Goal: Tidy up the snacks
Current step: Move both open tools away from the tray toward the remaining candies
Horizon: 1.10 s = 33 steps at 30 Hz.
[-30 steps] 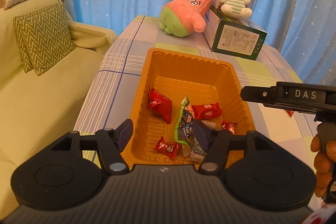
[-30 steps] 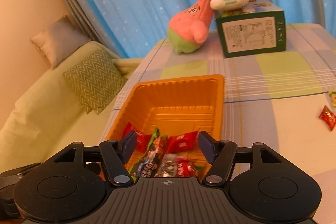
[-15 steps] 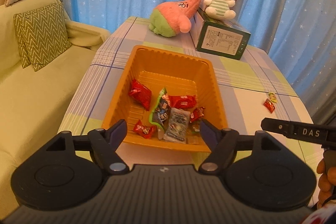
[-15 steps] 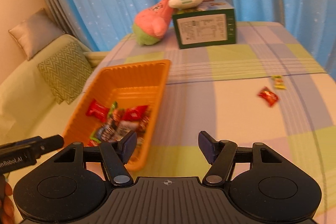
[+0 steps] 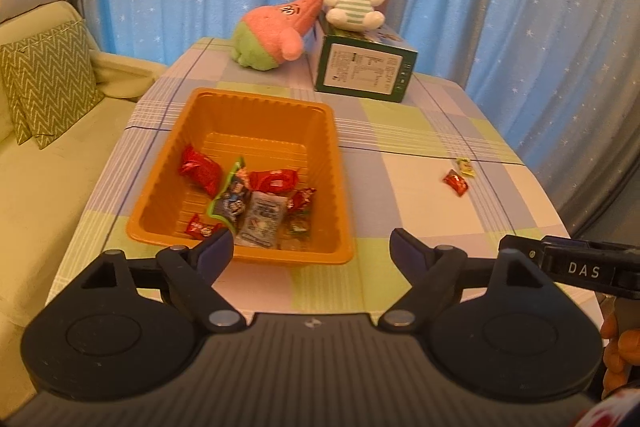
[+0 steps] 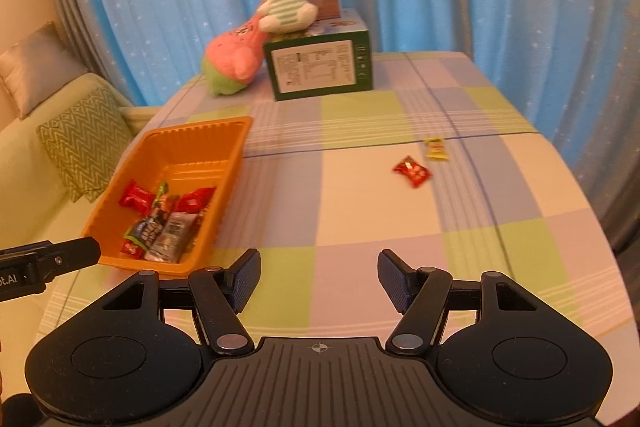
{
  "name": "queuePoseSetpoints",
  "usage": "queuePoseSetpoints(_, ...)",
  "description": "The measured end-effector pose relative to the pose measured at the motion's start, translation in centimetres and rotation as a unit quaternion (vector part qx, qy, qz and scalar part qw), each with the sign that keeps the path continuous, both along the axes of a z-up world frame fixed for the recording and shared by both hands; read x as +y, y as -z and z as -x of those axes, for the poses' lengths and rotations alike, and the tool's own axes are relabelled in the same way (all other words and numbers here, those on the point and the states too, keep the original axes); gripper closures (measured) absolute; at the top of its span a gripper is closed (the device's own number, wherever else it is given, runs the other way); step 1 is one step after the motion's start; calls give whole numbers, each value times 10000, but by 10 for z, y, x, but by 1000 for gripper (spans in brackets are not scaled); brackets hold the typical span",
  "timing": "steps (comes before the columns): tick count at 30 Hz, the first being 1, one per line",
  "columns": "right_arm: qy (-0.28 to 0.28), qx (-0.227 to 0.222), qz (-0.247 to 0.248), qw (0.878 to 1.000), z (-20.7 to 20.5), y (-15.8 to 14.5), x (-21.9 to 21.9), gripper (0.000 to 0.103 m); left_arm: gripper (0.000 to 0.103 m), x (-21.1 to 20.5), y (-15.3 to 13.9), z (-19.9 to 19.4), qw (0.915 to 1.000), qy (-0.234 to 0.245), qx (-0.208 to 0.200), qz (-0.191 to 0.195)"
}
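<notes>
Your left hand-held gripper (image 5: 310, 247) has just been opening, nothing between its jaws; your right hand-held gripper (image 6: 318, 279) is spread, empty. Red foil-wrapped candy (image 6: 412, 171) and yellow candy (image 6: 436, 149) lie at one o'clock on the checked counter (image 6: 360, 211), likely next for the orange plastic tray (image 6: 236, 155).

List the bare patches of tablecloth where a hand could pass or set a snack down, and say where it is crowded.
Free: the wide strip between the orange tray and the red candy with the yellow candy beside it; also the near edge in front of the right hand-held gripper. Crowded: the tray's near end, and the far edge with the green box and plush toys.
</notes>
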State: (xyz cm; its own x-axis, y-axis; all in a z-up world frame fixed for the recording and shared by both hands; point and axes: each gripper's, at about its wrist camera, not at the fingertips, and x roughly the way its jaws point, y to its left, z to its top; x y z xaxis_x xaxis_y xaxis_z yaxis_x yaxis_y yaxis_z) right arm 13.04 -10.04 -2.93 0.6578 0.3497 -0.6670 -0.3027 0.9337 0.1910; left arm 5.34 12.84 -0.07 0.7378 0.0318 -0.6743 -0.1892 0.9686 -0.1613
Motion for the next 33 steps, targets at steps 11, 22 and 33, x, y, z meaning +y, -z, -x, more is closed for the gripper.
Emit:
queuePoseSetpoints(11,286,-3,-34,9996,0,-2,-34,38,15,-32,-7,-14,9996,292,-35,-33)
queuePoseSetpoints(22,690,-79,-138,9975,-11,-10,-77,38,15,-67,-3,-38,9976,695,2,-32)
queuePoseSetpoints(33,1026,-132,-142,9945,-39,-9,-119,38,16,-111,9,-82,9946,1029,74,115)
